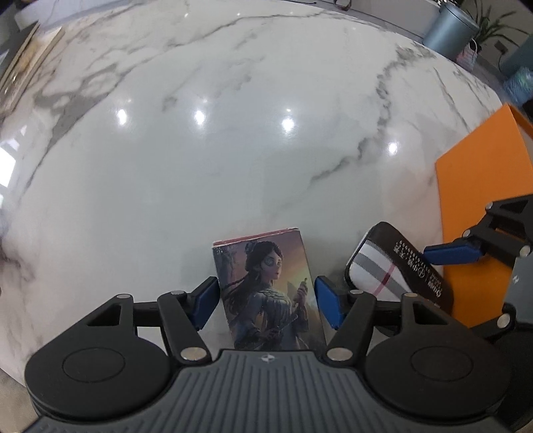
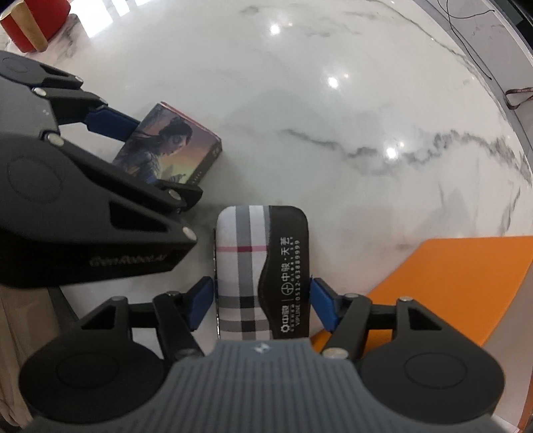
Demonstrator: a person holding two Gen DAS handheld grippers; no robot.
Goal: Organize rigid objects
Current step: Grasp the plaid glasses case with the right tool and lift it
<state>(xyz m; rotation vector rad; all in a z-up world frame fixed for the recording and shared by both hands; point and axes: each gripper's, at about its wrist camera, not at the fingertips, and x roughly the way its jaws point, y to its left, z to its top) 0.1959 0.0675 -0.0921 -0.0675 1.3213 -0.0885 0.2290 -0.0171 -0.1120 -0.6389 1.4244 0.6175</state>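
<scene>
Below the left wrist camera, the left gripper [image 1: 266, 301] points down at the marble table [image 1: 200, 150], and its blue pads stand on both sides of a card box with a painted woman [image 1: 266, 286]. A thin gap shows at each pad, so the tongs look released and nothing is grasped yet. At about 3 o'clock from this box lies a plaid case with a black band [image 1: 396, 266], and one blue finger of the right gripper [image 1: 453, 254] reaches toward it from the right edge. Further at 3 o'clock an orange box [image 1: 476, 216] rests on the table, and at 1 o'clock, far away, stands a grey bin [image 1: 449, 30]. From the right wrist camera, the right gripper [image 2: 261, 301] hangs over the plaid case [image 2: 263, 266], which lies flat between its jaws. The right pad seems to touch the edge of the case and the left pad is just beside it, so the jaws look loosened and not clenched. The left gripper [image 2: 143, 156] enters from 9 o'clock around the card box [image 2: 170, 146]. The orange box [image 2: 449, 286] is at 4 o'clock and a red and gold cylinder [image 2: 31, 20] at 11 o'clock. As a judgement, the organizing is at an early or middle point: both objects lie on the bare table beside the orange box, and neither is lifted or put away.
</scene>
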